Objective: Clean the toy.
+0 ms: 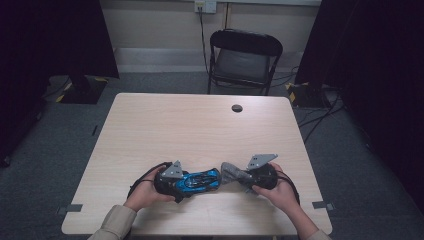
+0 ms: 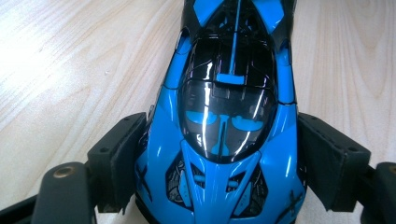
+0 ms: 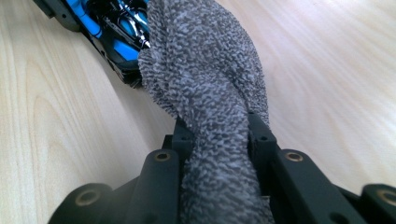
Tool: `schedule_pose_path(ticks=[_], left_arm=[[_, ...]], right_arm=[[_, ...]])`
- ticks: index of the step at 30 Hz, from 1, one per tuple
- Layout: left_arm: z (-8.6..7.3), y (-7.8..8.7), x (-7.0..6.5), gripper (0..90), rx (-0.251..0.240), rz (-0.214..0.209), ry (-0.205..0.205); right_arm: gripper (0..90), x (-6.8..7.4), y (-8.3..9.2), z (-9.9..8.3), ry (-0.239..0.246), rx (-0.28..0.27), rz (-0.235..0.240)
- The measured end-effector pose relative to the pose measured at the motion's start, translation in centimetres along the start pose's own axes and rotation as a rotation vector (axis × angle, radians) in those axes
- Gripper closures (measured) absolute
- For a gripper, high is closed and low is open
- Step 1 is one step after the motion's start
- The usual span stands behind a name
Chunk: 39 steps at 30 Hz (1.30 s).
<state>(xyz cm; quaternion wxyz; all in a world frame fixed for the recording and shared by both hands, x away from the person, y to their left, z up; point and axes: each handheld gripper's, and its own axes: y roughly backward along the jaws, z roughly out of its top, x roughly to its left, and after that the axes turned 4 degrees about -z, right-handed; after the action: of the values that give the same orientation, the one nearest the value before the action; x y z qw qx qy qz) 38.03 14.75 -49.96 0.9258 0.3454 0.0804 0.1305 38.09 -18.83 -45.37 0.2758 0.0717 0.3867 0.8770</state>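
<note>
Two pairs of tongs meet near the front edge of the desk (image 1: 165, 120), one in each of the person's hands. The left tongs (image 1: 181, 186) grasp a blue and black toy car (image 1: 201, 180) by its front end. In the left gripper view the car's (image 2: 227, 140) nose points toward the camera, and the two black jaws sit against its flanks, one on each side, pressing on the bodywork just behind the front wheels. The car lies lengthwise across the desk, its far end pointing toward the person's right hand (image 1: 282, 192).

The right tongs (image 1: 243, 176) are clenched on a grey towelling cloth (image 1: 231, 171). In the right gripper view the cloth (image 3: 210, 93) is bunched and twisted into a thick rope between the jaws, and its free end rises and drapes over the rear of the car (image 3: 112, 32), touching it there. From above, the cloth sits right at the car's tail, between the two hands.

The left hand (image 1: 145, 192) rests low on the desk. A black folding chair (image 1: 243, 60) stands beyond the far edge of the desk, well apart from the work.
</note>
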Motion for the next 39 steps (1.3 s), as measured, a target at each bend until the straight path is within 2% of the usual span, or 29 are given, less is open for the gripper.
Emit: schedule_pose_path(ticks=[6, 10, 18, 21, 25, 29, 30, 36, 39], left_arm=[[0.0, 0.2, -0.1, 22.3, -0.007, -0.007, 0.01], [0.3, 0.5, -0.2, 22.5, -0.013, -0.004, -0.005], [0.4, 0.8, -0.3, 23.2, -0.043, -0.013, 0.012], [0.2, 0.7, -0.3, 23.4, -0.053, -0.017, 0.016], [0.0, 0.6, -0.3, 23.5, -0.039, -0.013, -0.013], [-0.3, 0.5, -0.2, 23.4, -0.044, -0.011, -0.02], [-0.3, 0.5, -0.2, 23.3, -0.032, -0.01, -0.017], [-0.3, 0.4, -0.3, 23.1, -0.011, -0.009, -0.008], [-0.4, 0.5, -0.3, 23.1, -0.017, -0.012, 0.003]], right_arm=[[71.1, 0.1, 0.9, 0.9, 0.012, -0.023, -0.005], [71.2, 0.4, 1.1, 1.8, 0.02, -0.043, 0.003], [71.2, 1.7, 1.4, 4.9, 0.048, -0.123, 0.059], [71.2, 2.6, 0.6, 5.9, 0.071, -0.119, 0.098], [71.2, 4.0, -1.3, 6.6, 0.115, -0.106, 0.142], [71.1, 5.3, -2.8, 7.2, 0.139, -0.1, 0.179], [71.1, 5.6, -3.2, 7.4, 0.14, -0.101, 0.189], [71.0, 7.0, -5.3, 7.8, 0.199, -0.051, 0.196], [71.0, 7.3, -5.6, 8.1, 0.227, -0.04, 0.196]])
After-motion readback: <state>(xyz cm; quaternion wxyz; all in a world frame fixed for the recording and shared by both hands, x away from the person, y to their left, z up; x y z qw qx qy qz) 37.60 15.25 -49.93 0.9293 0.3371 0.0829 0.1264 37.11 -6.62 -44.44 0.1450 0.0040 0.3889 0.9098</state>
